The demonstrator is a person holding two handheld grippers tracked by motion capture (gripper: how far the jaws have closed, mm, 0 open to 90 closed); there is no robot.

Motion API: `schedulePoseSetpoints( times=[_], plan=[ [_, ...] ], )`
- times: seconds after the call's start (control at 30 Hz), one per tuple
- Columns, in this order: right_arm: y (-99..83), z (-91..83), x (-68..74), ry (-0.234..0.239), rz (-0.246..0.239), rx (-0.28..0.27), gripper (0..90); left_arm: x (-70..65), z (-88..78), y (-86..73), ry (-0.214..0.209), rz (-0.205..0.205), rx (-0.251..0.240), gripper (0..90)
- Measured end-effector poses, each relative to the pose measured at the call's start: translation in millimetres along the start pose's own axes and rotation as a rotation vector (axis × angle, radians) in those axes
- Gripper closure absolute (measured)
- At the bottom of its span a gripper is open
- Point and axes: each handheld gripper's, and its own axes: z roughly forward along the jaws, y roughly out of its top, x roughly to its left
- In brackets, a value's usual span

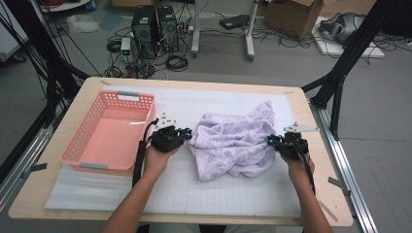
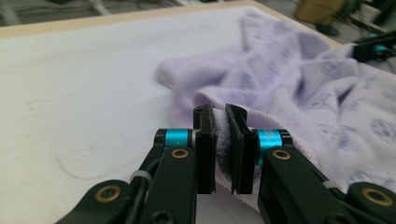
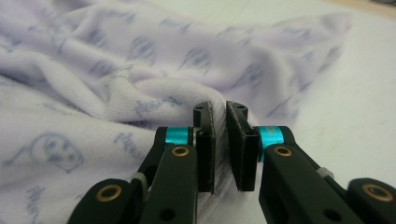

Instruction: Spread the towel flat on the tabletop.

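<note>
Crosswise, rumpled towel [image 1: 235,141] between claws

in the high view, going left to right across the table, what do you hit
pink basket → left gripper, shut on the cloth's left edge → lilac cloth → right gripper, shut on the cloth's right edge

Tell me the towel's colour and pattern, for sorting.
The towel is pale lilac with small blue-grey printed motifs, clearest in the right gripper view.
</note>
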Motion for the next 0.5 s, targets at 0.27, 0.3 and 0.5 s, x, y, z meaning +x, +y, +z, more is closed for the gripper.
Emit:
schedulePoseSetpoints(
  times=[0.27,0.3,0.5],
  plan=[
    [19.6,29.1,-22.8,-0.126,0.069,-0.037,82.7,22.2,19.4,-3.8,0.125,-0.048,0.034,82.3],
    [18.8,30.8,-25.1,-0.129,0.088,-0.042,82.6,22.6,19.1,-4.4,0.112,-0.051,0.038,81.4],
    [16.9,25.5,-21.0,-0.102,0.124,-0.039,65.7,11.7,10.8,-3.6,0.088,-0.034,0.051,45.6]
  ],
)
